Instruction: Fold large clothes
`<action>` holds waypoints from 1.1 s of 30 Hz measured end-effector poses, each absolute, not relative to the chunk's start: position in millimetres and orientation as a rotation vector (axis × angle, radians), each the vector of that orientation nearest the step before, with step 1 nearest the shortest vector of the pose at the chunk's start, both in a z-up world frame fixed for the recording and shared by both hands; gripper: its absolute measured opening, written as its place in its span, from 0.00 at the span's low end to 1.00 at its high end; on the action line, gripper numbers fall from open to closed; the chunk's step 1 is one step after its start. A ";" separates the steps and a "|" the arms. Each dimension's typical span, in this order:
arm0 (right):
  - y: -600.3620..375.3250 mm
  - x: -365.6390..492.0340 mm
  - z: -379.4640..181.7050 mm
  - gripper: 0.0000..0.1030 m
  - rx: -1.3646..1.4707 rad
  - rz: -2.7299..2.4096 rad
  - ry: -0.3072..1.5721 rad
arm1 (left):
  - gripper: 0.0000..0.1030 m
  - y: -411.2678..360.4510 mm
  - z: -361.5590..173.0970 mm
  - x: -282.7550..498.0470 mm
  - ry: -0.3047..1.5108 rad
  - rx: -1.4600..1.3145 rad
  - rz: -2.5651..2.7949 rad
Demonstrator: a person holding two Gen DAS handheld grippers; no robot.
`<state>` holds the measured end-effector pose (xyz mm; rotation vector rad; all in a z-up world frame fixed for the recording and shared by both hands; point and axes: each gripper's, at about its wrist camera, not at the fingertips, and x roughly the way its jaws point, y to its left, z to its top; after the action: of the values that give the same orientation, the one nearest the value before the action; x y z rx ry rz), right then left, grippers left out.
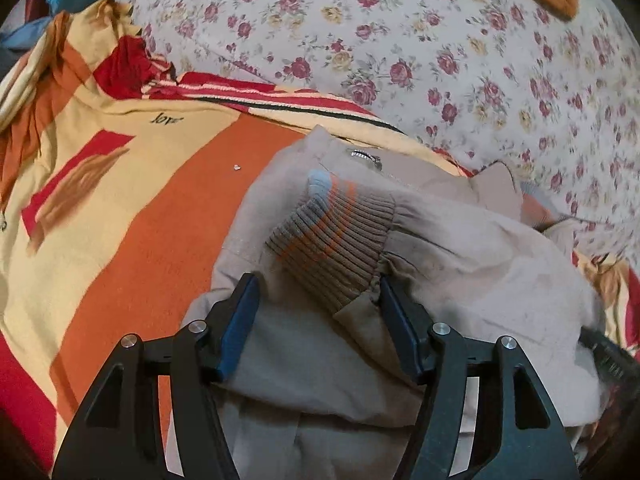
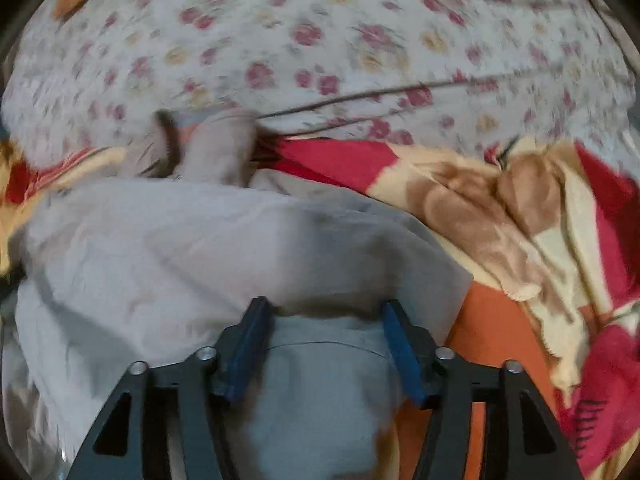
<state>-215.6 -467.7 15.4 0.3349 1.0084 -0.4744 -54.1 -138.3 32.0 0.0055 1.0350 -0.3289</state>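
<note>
Here a beige jacket (image 1: 460,240) lies on an orange-and-red blanket (image 1: 132,208) beside a floral sheet (image 1: 440,40), both grippers' fingers (image 1: 240,320) wide.

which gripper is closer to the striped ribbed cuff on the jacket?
Left. The left gripper is open with the cuff lying right at its fingertips. The right gripper is open over plain jacket cloth, no cuff nearby.

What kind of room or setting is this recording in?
Probably a bedroom, worked on a bed: a floral sheet spreads behind, a red, orange and cream blanket lies underneath, and a beige jacket rests on top.
</note>
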 end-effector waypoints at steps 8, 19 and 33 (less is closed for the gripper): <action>-434.7 -266.3 49.3 0.60 0.300 -0.380 0.949 | 0.61 -133.7 39.2 -66.6 1.029 -0.008 -0.332; -430.9 -300.0 38.1 0.65 0.394 -0.368 0.967 | 0.61 -118.3 69.9 -99.4 1.018 0.029 -0.365; -399.3 -410.1 63.6 0.78 0.396 -0.259 0.987 | 0.64 -26.7 76.5 -193.1 1.172 0.009 -0.594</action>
<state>-410.1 -399.3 63.6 0.3959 0.9868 -0.2592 -193.1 -26.7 76.5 0.0091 1.1716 -0.5940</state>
